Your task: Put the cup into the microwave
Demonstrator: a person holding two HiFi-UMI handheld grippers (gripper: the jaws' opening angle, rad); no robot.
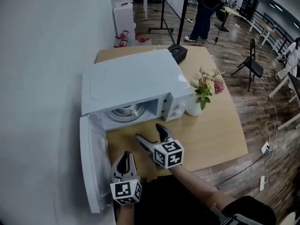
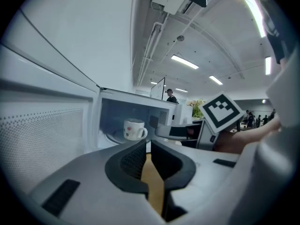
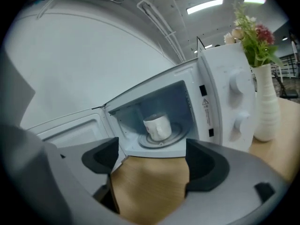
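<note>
Nearest the person, the left gripper [image 1: 124, 156] sits just beside the open door [image 1: 91, 168], its fingers drawn almost together with nothing between them. The right gripper [image 1: 149, 131] hovers over the worktop [image 1: 211, 130] in front of the oven mouth, fingers spread wide and empty. The cup [image 3: 157, 125] already stands upright on the turntable [image 3: 161, 142] inside the microwave [image 1: 131, 78], handle towards the control side, so the placing looks done and closing the door seems the likely step left. To do that well, the right gripper should be clear of the opening first. The left gripper could then push the door's outer face flat and steadily, so the light oven does not slide or jolt the cup. Just right of the microwave a white vase [image 1: 193, 108] of flowers [image 1: 206, 86] stands close enough to be knocked. Beyond lie a black box [image 1: 177, 53] at the worktop's far end, a plank floor [image 1: 262, 102], a folding chair [image 1: 251, 64] and a standing person [image 1: 204, 13].
</note>
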